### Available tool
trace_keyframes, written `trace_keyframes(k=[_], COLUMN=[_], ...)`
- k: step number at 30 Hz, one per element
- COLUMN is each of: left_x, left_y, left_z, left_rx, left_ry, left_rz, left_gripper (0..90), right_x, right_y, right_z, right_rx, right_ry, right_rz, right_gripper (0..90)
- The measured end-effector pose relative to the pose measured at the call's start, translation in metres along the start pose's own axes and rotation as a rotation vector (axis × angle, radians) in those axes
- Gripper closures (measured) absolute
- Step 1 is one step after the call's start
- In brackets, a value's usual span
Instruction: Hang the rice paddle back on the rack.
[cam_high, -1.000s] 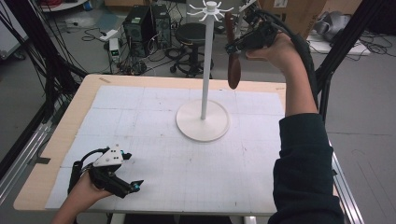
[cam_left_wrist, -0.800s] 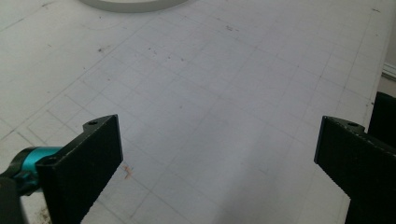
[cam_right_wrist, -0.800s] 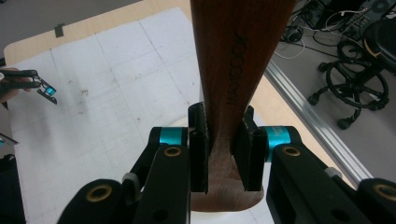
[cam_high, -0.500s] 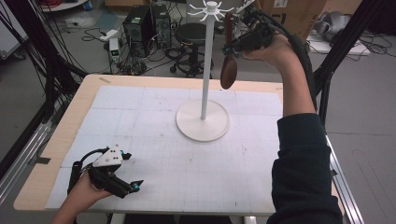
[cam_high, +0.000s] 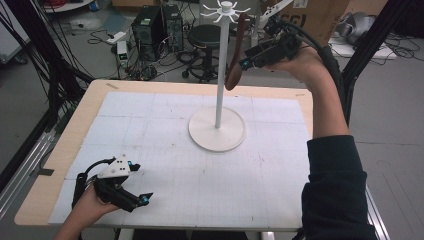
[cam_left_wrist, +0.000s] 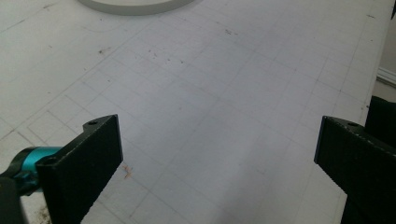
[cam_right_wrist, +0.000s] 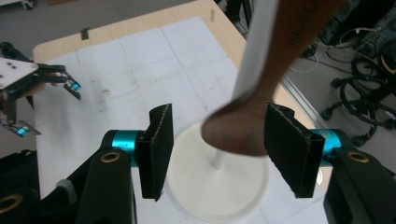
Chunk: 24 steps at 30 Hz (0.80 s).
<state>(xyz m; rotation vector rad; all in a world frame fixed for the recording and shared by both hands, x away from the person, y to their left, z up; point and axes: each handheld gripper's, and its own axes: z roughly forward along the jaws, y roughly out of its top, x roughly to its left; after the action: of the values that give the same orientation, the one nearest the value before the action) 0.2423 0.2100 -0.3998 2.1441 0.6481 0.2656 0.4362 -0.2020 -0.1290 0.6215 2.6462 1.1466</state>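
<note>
A brown wooden spoon (cam_high: 235, 56) hangs bowl-down beside the white stand's pole (cam_high: 220, 75), its handle tip up at the hook arms (cam_high: 226, 8). My right gripper (cam_high: 246, 59) is raised next to it. Its jaws have just been opening, and in the right gripper view the spoon's bowl (cam_right_wrist: 243, 130) sits between the parted pads of my right gripper (cam_right_wrist: 217, 149), with a gap on the left side. My left gripper (cam_high: 141, 182) rests on the mat at the near left. It is open, with nothing between the pads of my left gripper (cam_left_wrist: 217, 154).
The stand's round white base (cam_high: 216, 129) sits mid-table on a gridded white mat (cam_high: 150, 125). A wooden table edge (cam_high: 65, 145) borders the mat. Cables, a stool and computer boxes stand on the floor beyond the table.
The spoon has swung left toward the pole and tilted. My right gripper followed slightly left and its jaws have parted. The left gripper has stayed put.
</note>
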Motion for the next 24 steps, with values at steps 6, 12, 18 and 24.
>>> trace_keyframes(k=[6, 12, 18, 24], left_x=[0.0, 0.001, 0.003, 0.004], left_y=[0.0, 0.0, 0.0, 0.0], left_z=[-0.001, -0.002, -0.004, -0.006], left_rx=[-0.009, -0.019, -0.033, -0.042], left_ry=[-0.004, -0.006, -0.01, -0.012], left_rz=[-0.002, -0.012, -0.021, -0.023], left_gripper=[1.7, 1.6, 1.6, 1.6], right_x=[0.015, 0.028, 0.037, 0.047], right_y=[-0.012, -0.029, -0.043, -0.061], right_z=[0.0, 0.005, 0.007, 0.017], right_rx=[-0.047, -0.093, -0.125, -0.136], right_ry=[0.041, 0.09, 0.125, 0.134], right_rz=[-0.023, -0.022, -0.008, 0.007], right_gripper=[38.1, 26.9, 20.1, 8.4])
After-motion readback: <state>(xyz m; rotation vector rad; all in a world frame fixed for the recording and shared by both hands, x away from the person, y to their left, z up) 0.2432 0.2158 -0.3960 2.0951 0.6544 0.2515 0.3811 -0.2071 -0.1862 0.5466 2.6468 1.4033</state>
